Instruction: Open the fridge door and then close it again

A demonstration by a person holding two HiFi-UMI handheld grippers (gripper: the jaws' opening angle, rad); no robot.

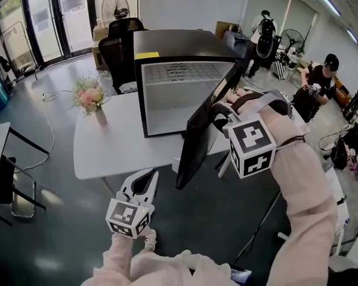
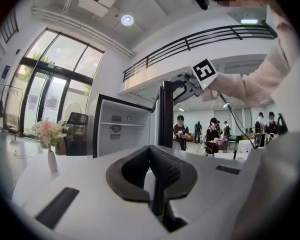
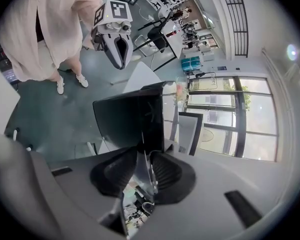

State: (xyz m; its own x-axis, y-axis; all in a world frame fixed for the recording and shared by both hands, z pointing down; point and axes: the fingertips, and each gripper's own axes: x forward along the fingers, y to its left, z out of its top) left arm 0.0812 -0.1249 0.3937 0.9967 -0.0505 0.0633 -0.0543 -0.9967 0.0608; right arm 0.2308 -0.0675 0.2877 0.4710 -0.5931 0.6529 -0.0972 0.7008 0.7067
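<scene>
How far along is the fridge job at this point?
Done: the door of the fridge stands wide open, showing the white interior. In hand: the right gripper clamps the door's upper edge; whether it is swinging out or back can't be told. The left gripper hangs shut and empty below the table. Left: closing the door.

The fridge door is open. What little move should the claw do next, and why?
Probably swing the fridge door back toward the fridge: it already stands wide open, and the right claw is clamped on its edge.
</scene>
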